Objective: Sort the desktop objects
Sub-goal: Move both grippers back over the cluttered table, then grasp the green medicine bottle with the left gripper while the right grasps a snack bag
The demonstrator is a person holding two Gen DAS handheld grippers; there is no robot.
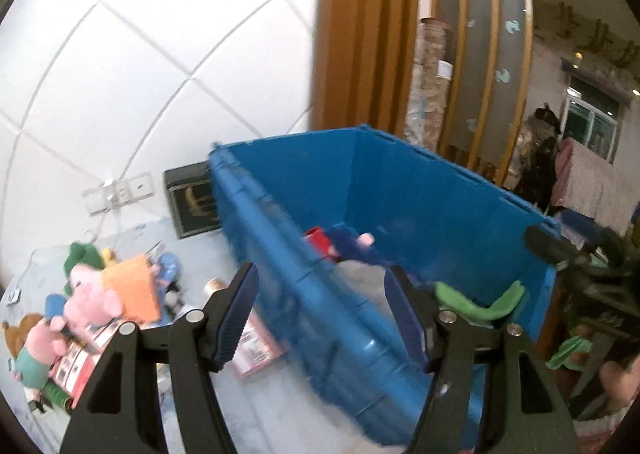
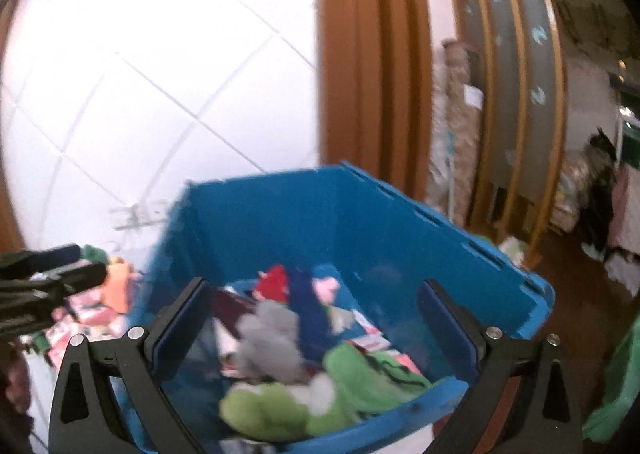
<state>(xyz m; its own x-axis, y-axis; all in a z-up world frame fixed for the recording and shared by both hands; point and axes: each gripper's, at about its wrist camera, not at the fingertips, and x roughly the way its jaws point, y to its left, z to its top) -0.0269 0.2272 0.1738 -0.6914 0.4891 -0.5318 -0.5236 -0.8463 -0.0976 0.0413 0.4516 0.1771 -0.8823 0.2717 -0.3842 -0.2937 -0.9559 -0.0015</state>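
A big blue bin (image 1: 400, 182) stands on the pale table. My left gripper (image 1: 322, 274) hangs open over the bin's near left wall with nothing between its fingers. To its left lies a heap of toys: a pink pig plush (image 1: 92, 294), an orange box (image 1: 134, 286) and a smaller pig plush (image 1: 40, 342). My right gripper (image 2: 316, 286) stands wide open above the bin (image 2: 300, 214), holding nothing. Below it inside lie a grey plush (image 2: 276, 338), a green plush (image 2: 372, 374) and red, blue and pink toys.
A black box (image 1: 192, 202) stands against the white tiled wall behind the bin, next to a wall socket (image 1: 120, 190). A red and white carton (image 1: 256, 350) lies beside the bin. Wooden panelling (image 1: 360, 34) and a slatted screen rise at the back right.
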